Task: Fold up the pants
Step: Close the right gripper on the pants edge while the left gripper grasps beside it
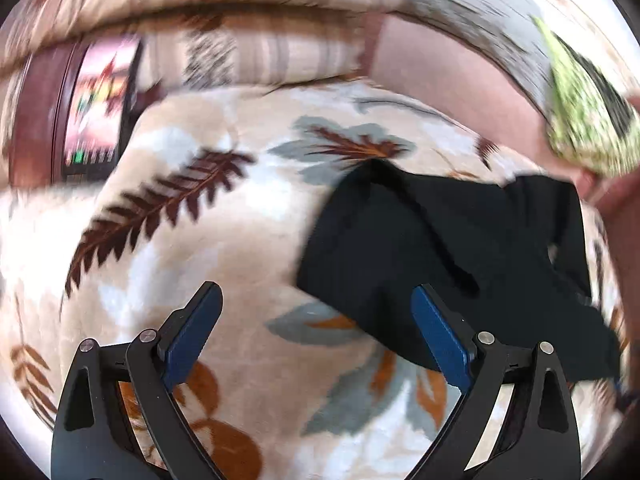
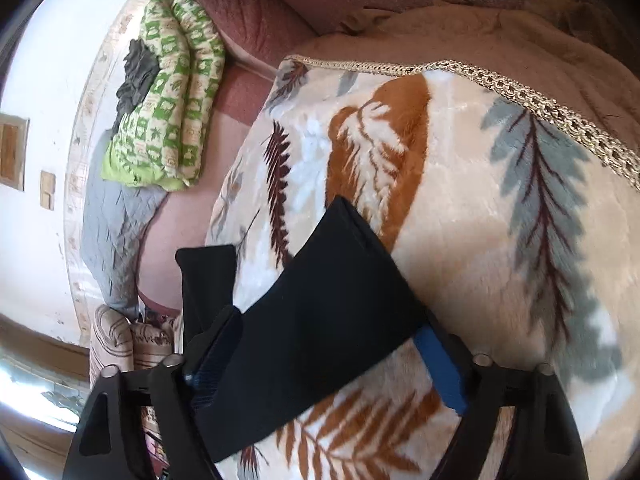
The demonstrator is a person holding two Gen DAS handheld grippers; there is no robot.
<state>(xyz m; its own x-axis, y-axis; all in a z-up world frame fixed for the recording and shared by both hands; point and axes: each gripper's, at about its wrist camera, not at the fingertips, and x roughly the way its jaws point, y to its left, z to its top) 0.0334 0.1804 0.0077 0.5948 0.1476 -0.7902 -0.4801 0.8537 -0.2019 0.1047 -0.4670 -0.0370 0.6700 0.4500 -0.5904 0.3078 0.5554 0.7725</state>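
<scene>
1. My left gripper (image 1: 316, 332) hangs wide open and empty above the leaf-print blanket (image 1: 240, 240).
2. The black pants (image 1: 440, 248) lie bunched on the blanket toward its right edge.
3. My right gripper (image 2: 332, 360) is spread, with pants fabric (image 2: 320, 320) draped between its fingers; I cannot tell whether it grips.

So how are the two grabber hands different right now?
The left gripper has nothing between its fingers, only blanket; the right gripper has the black pants lying between its fingers. The left gripper sits beside the pants, apart from them; the right gripper is at the cloth. Both stand wide open, with blue pads.
</scene>
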